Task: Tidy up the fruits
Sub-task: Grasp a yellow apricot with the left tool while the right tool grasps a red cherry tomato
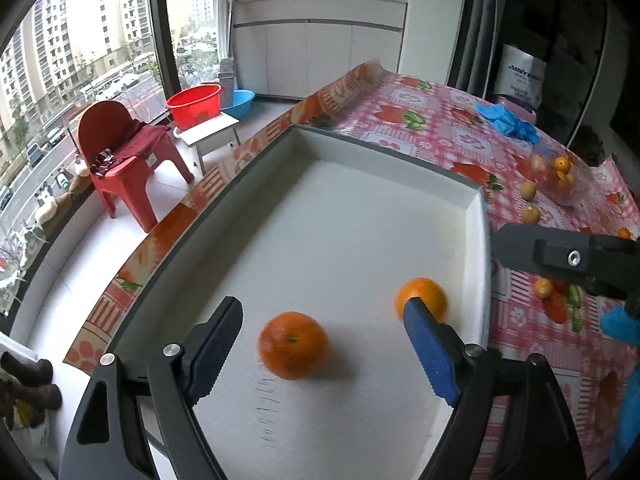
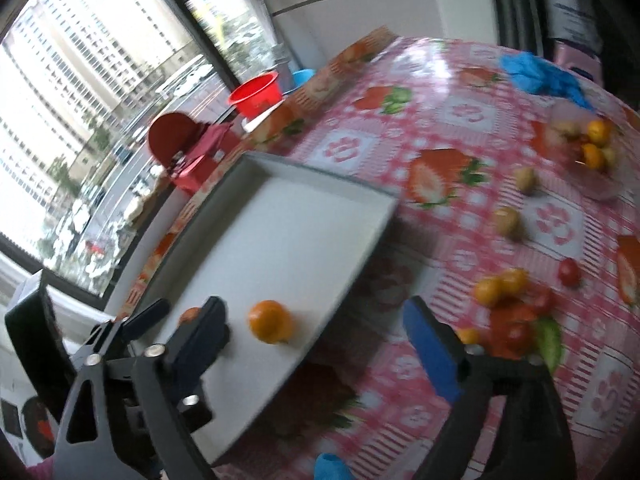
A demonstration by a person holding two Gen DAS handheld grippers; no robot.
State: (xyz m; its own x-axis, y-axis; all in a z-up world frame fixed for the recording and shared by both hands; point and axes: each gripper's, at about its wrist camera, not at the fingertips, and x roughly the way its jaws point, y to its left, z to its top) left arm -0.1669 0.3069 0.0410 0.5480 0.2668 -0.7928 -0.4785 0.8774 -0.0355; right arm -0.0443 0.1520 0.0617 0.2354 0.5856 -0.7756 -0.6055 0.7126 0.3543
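Both the left hand-held gripper (image 1: 324,344) and the right hand-held gripper (image 2: 316,344) are spread apart, empty. 2 oranges (image 1: 293,345) are lying loose in the tray (image 1: 384,148) just ahead; if nudged, they could be sent rolling.

The tray (image 1: 360,216) is showing a matt white, foam-like inner face. Beside the tray, the worktop (image 1: 440,128) is wearing a glossy printed plastic cloth. Inside the tray, the oranges (image 1: 293,345) are showing dimpled, slightly shiny peel. The left gripper (image 1: 320,344) pads are showing ribbed blue rubber.
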